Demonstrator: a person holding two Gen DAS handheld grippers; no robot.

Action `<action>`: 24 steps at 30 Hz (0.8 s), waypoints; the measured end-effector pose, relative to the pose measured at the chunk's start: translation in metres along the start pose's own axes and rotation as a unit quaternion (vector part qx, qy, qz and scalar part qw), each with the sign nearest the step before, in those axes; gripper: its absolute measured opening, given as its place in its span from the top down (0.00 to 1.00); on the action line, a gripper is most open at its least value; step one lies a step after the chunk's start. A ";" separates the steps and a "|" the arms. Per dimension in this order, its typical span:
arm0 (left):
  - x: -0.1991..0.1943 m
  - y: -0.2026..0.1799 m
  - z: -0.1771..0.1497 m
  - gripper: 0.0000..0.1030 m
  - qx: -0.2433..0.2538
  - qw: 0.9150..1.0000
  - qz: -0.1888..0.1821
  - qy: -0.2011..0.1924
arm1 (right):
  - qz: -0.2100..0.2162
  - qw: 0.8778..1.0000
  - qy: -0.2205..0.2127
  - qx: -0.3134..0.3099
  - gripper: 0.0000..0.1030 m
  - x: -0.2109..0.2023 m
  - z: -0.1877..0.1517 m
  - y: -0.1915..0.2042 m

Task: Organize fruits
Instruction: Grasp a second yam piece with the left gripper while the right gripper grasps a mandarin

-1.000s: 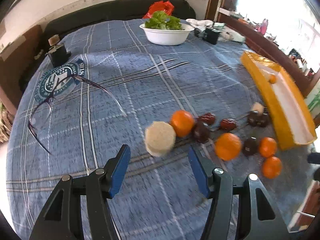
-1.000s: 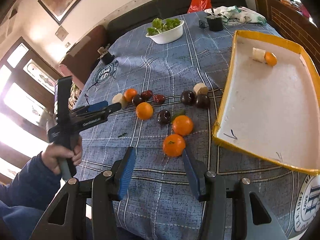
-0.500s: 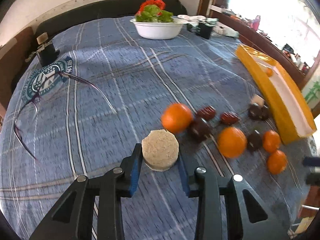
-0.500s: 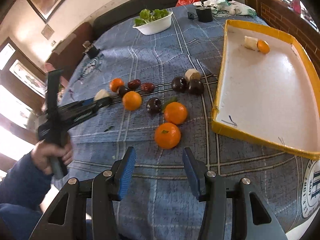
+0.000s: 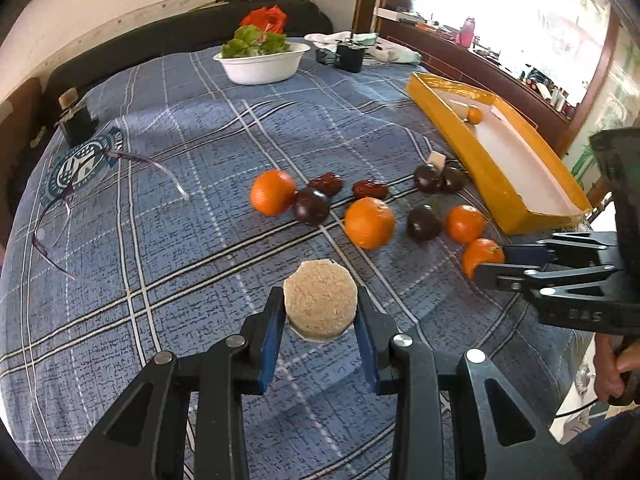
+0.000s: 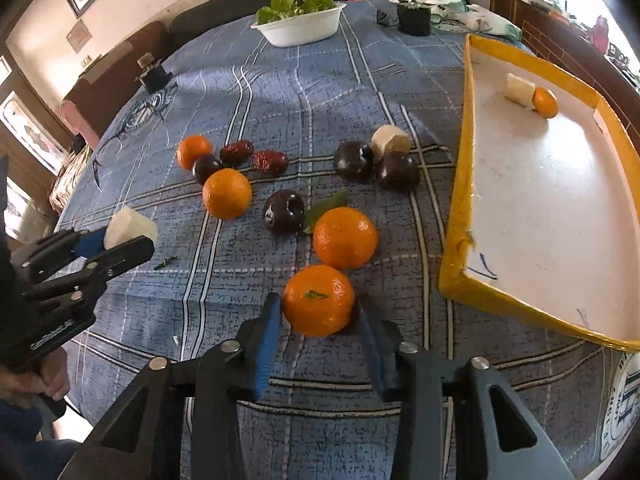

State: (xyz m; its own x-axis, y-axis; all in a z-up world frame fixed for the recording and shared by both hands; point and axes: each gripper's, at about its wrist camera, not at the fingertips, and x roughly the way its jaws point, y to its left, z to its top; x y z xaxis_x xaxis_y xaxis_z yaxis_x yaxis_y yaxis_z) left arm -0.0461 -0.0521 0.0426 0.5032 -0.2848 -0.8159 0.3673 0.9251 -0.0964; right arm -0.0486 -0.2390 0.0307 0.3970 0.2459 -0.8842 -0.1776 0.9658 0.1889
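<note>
1. Left gripper (image 5: 320, 314): a pale, rough-cut cylindrical piece (image 5: 320, 306) is clamped between the blue pads and appears to be raised off the cloth. It is judged to be held across its round flanks so that it cannot roll out during a carry.

2. Right gripper (image 6: 318, 314): the jaws are closing around the nearest tangerine (image 6: 319, 300). The left pad is seen touching the peel; a narrow gap appears at the right pad, so no firm grip is judged yet. The fruit is at 6 o'clock of the loose group, the closest one to that hand.

3. Yellow-rimmed tray (image 6: 456, 240): placed at 3 o'clock of the fruit in the right wrist view. One pale piece (image 6: 518, 87) and one small orange (image 6: 545, 102) are lodged in its far corner, touching. It is judged to be the collecting place.

4. Loose fruit on the blue checked tablecloth (image 6: 280, 80): three further tangerines, four dark plums and two red dates (image 6: 256, 158) are scattered beside the tray; another pale piece (image 6: 390, 142) rests against two plums.

5. Other items: white bowl of greens (image 6: 300, 26) at 12 o'clock; spectacles (image 5: 60, 216) at 9 o'clock in the left view.

6. Writing: round crests are printed on the cloth, lettering too small to read. Raised letters on the gripper bodies cannot be read.
</note>
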 end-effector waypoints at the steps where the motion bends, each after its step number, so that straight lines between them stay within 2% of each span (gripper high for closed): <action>1: -0.001 -0.002 0.000 0.68 0.003 1.000 0.001 -0.001 | 0.000 1.000 -0.001 -0.001 0.61 -0.001 0.000 0.001; 5: -0.002 -0.007 0.006 0.68 0.012 1.000 0.002 -0.004 | 0.009 1.000 -0.010 -0.007 0.61 -0.010 0.000 0.002; 10: -0.002 -0.018 0.017 0.68 0.024 1.000 0.005 -0.014 | 0.041 0.999 -0.026 0.006 0.61 -0.028 0.000 -0.004; 24: -0.007 -0.048 0.045 0.68 0.067 0.997 0.029 -0.040 | 0.051 0.996 -0.077 0.011 0.61 -0.067 0.010 -0.019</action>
State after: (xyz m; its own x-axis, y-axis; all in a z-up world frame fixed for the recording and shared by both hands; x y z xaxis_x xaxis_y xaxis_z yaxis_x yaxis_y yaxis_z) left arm -0.0327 -0.1060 0.0786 0.5854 -0.2558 -0.7693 0.4340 0.9004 0.0309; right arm -0.0634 -0.2730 0.0908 0.5120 0.3500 -0.7844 -0.2043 0.9366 0.2845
